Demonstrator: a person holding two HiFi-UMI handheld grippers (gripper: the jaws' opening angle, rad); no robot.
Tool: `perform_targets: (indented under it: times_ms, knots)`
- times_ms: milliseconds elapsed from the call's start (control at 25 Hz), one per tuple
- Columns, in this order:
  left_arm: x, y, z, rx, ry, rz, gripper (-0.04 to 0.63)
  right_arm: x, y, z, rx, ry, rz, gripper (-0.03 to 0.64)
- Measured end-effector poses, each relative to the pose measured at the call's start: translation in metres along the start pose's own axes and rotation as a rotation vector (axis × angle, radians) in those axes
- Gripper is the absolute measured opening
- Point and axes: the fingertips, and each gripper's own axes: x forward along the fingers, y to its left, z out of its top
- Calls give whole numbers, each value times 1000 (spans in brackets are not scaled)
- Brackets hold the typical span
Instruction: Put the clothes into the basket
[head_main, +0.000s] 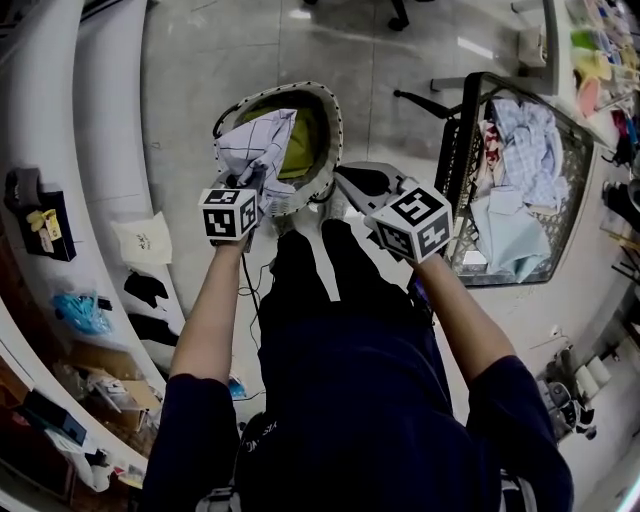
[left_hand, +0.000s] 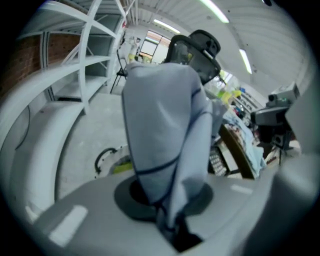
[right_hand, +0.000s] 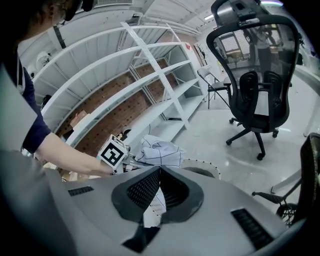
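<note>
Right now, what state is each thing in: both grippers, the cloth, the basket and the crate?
Left gripper: jaws shut on the checked cloth.
Checked cloth: bunched, held above the round basket.
Right gripper: jaws shut, holding nothing.
Round basket: upright on the floor, yellow-green fabric inside.
Wire crate: upright, piled with clothes.

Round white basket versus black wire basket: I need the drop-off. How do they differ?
The round white basket shows mostly its yellow-green inside; the rectangular black wire basket is heaped with blue and pale clothes. The left gripper holds a white checked cloth over the round one, none over the black one. Both stand on the floor.
</note>
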Motion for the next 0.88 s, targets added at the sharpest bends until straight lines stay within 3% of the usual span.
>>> perform_targets:
  times_ms: [360, 600, 760, 880]
  knots:
    - [30, 23, -11, 73, 79, 84, 58, -4, -8, -13, 31, 5, -7, 7]
    - [37, 40, -16, 150, 106, 213, 69, -6, -10, -19, 63, 2, -17, 7]
    - [50, 33, -27, 137, 153, 163, 174, -3, -11, -25, 71, 12, -17, 8]
    - [48, 21, -32, 120, 138, 107, 196, 0, -7, -27, 75, 15, -9, 8]
